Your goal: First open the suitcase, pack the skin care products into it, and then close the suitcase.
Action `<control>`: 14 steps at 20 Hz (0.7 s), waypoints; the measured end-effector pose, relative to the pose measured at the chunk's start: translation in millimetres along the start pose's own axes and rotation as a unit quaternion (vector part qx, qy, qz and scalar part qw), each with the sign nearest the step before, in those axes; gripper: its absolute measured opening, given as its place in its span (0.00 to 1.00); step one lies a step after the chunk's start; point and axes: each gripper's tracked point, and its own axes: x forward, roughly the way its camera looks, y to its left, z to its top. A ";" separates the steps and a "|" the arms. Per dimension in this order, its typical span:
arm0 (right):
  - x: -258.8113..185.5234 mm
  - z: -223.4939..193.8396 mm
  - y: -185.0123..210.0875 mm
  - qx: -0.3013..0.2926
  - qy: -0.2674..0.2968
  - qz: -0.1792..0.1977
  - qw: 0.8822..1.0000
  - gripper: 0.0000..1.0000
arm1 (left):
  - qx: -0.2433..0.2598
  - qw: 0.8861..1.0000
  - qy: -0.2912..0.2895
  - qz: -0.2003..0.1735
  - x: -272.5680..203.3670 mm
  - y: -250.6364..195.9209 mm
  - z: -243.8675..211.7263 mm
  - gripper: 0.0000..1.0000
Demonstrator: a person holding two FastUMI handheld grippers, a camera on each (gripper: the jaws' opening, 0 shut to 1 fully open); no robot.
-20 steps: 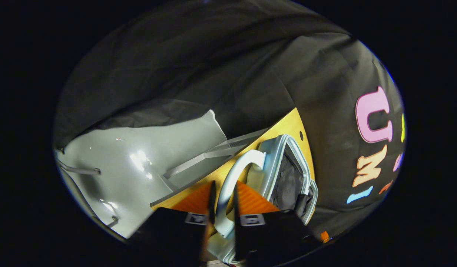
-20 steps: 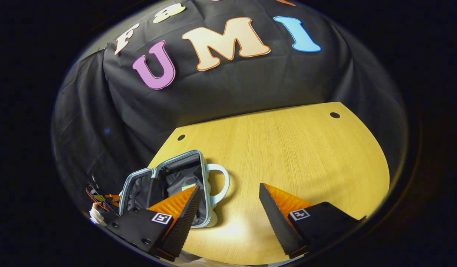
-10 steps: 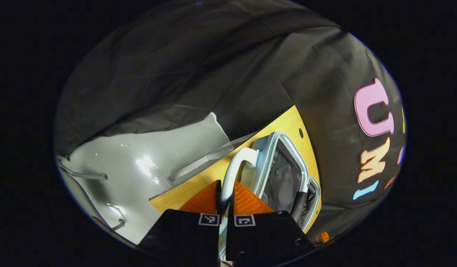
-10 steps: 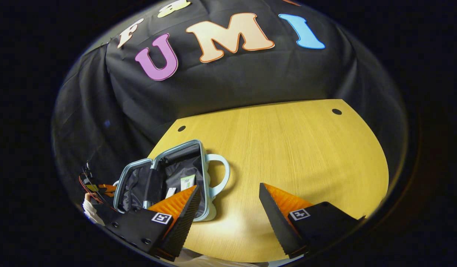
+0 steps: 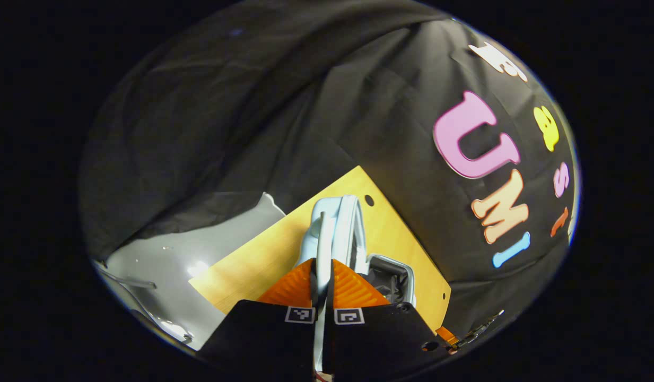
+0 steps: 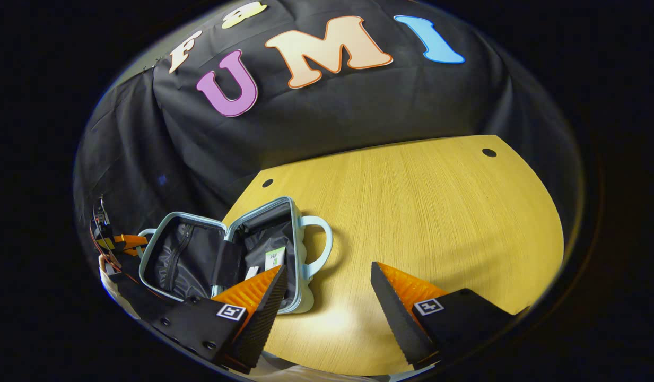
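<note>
The suitcase (image 6: 226,254) lies open on the table (image 6: 411,212), near the table's left edge in the right gripper view. Its two halves are spread apart, both lined with dark fabric, and a dark strap runs across the hinge between them. In the half nearer the table's middle lies a small item with a light label (image 6: 274,258); what it is cannot be told. A pale handle (image 6: 320,247) sticks out from that half toward the table's middle.

The left gripper (image 5: 322,276) has its jaws closed on the handle (image 5: 321,249) of the suitcase's other half, both fingers pressing the thin pale loop. In the right gripper view that gripper (image 6: 122,244) sits at the suitcase's far left side.

The right gripper (image 6: 327,297) hangs over the table just beside the suitcase, jaws wide apart and gripping nothing; its left finger (image 6: 258,302) overlaps the suitcase's near corner in that view.
</note>
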 end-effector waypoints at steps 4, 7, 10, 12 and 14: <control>-1.0 1.3 -14.7 0.011 -0.002 0.002 1.000 0.98 | 0.047 0.999 0.001 -0.024 -5.9 -69.1 -4.3 0.00; -2.5 1.2 -24.7 0.009 -0.004 0.004 1.000 0.98 | 0.085 0.995 0.005 -0.049 -5.9 -124.3 -18.1 0.00; -6.7 -0.9 -32.4 0.015 0.000 0.013 1.000 0.99 | 0.125 0.988 0.023 -0.083 -1.6 -186.5 -44.9 0.00; -11.7 1.4 -36.7 0.015 -0.003 0.016 1.000 0.98 | 0.153 0.982 0.043 -0.101 7.9 -223.8 -70.2 0.00; -15.3 2.6 -45.6 0.011 -0.006 0.015 1.000 0.98 | 0.181 0.975 0.067 -0.112 22.6 -253.8 -99.0 0.00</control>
